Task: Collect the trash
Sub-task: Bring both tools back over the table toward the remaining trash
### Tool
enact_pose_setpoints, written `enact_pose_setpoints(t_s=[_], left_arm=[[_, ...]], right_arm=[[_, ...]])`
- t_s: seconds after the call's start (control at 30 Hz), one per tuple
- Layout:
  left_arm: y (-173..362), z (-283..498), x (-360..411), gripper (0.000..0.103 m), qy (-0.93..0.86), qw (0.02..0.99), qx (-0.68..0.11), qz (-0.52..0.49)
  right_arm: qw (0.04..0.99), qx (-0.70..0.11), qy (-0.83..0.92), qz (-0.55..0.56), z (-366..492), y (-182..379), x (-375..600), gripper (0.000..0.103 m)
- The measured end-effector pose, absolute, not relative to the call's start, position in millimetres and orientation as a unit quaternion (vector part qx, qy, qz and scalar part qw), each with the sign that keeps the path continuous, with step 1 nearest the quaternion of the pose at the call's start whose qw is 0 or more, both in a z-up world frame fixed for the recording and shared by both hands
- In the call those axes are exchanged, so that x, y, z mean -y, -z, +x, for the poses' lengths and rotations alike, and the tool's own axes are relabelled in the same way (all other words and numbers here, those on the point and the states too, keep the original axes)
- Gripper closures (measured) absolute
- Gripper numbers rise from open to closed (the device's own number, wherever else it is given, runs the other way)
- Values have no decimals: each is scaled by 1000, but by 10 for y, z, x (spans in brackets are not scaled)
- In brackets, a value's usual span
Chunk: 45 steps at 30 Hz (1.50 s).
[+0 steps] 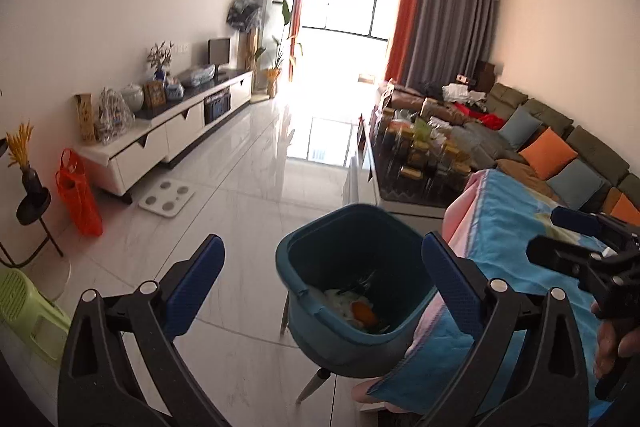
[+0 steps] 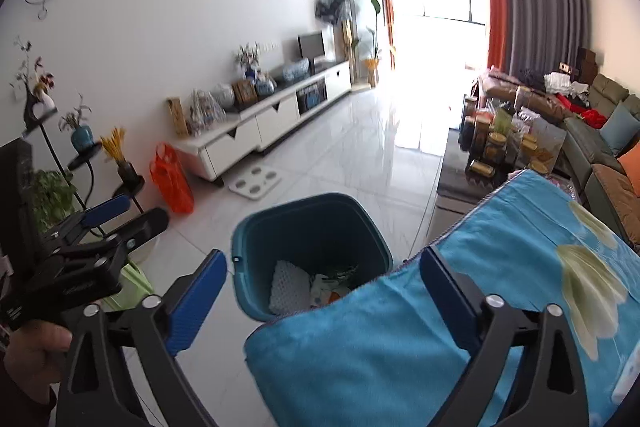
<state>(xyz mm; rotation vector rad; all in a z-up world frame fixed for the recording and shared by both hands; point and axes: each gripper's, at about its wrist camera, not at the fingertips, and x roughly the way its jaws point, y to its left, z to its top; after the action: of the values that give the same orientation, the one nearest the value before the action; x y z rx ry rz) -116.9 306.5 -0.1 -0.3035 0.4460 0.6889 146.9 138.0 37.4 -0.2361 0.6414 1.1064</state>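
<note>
Both the left hand-held gripper (image 1: 320, 275) and right hand-held gripper (image 2: 324, 283) gape empty; binned trash (image 1: 352, 307) appears light and crushable, teal bin (image 2: 280, 227) best gripped by its stiff rim.

Teal bin (image 1: 352, 311); blue flower-print cloth (image 2: 500, 291); orange bag (image 1: 78, 193); blue-padded claws.

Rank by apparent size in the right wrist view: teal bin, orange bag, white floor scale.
1. teal bin, largest, though it sits nearest the camera, which inflates it.
2. orange bag.
3. white floor scale, close to the bag, slightly smaller.
</note>
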Motion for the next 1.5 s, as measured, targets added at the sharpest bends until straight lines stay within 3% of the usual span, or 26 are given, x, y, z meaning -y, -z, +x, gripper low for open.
enact_pose_setpoints(t_s=[0.57,1.13,1.5], left_arm=[[-445,-695,-1603,6,-221,952,-193,-89],[-95,-102,-193,6,-32,971,-235,-29],[41,414,400,6,40,967,-249,26]], right_arm=[[885,-234,-400,-35,1166,-457,480,7],[957,-244,-154,-6,1015,102,2411,7],[955,-270,-112,-43,1362,219,2565,7]])
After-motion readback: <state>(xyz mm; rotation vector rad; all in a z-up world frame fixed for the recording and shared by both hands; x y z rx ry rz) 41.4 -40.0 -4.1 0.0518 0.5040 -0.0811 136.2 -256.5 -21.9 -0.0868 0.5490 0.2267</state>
